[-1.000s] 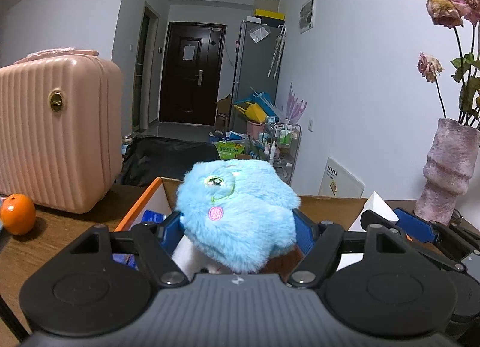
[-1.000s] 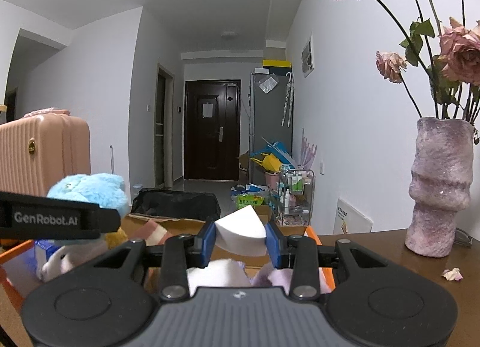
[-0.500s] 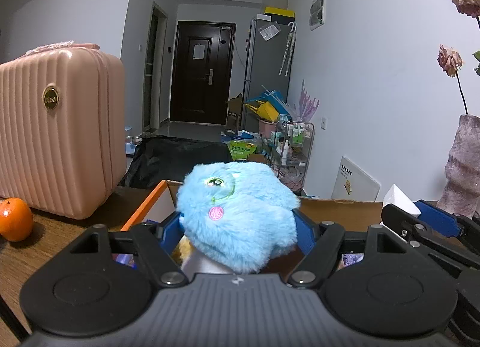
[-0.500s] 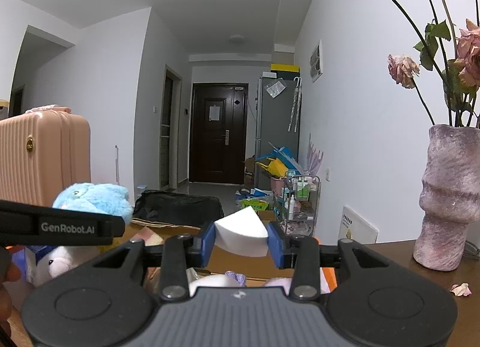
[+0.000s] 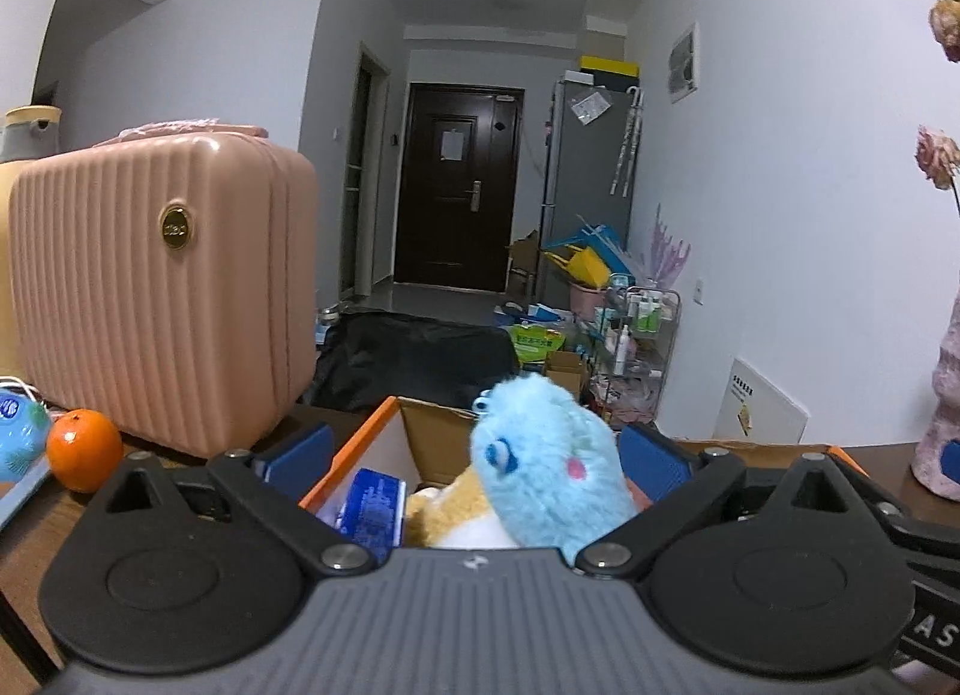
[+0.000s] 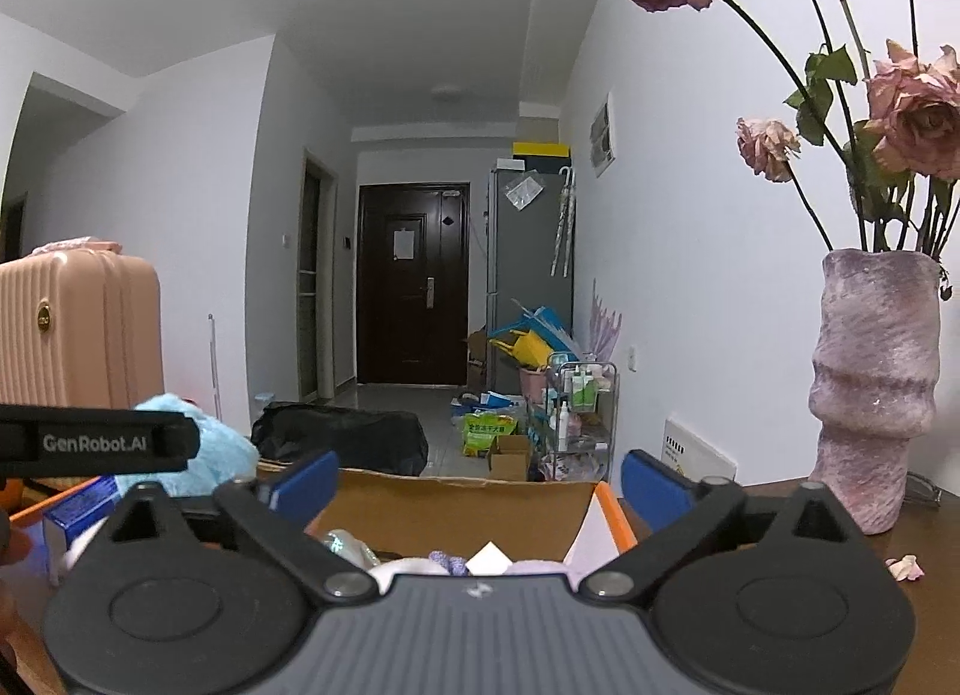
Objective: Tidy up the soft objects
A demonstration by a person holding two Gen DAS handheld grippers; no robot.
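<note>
The blue plush toy [image 5: 546, 467] leans in the open cardboard box [image 5: 360, 443], on a tan and white plush [image 5: 447, 509]. My left gripper [image 5: 474, 455] stands around it, jaws opening wide, and neither blue pad touches it. My right gripper [image 6: 478, 479] hangs over the same box [image 6: 456, 506], jaws also opening, with nothing between them. Below it lies the white foam wedge [image 6: 489, 556] among pale soft things. The right wrist view also shows the blue plush [image 6: 222, 449] at the left, behind the left gripper's side bar [image 6: 96, 443].
A pink ribbed suitcase [image 5: 162, 287] stands left of the box, with an orange [image 5: 84, 449] in front of it. A blue packet [image 5: 372, 503] lies in the box. A purple vase [image 6: 870, 395] of dried roses stands at the right, a fallen petal [image 6: 906, 566] near it.
Both grippers have opened wide. The blue plush has slipped from the left pads and tipped down into the box. The white wedge has dropped from the right gripper into the box.
</note>
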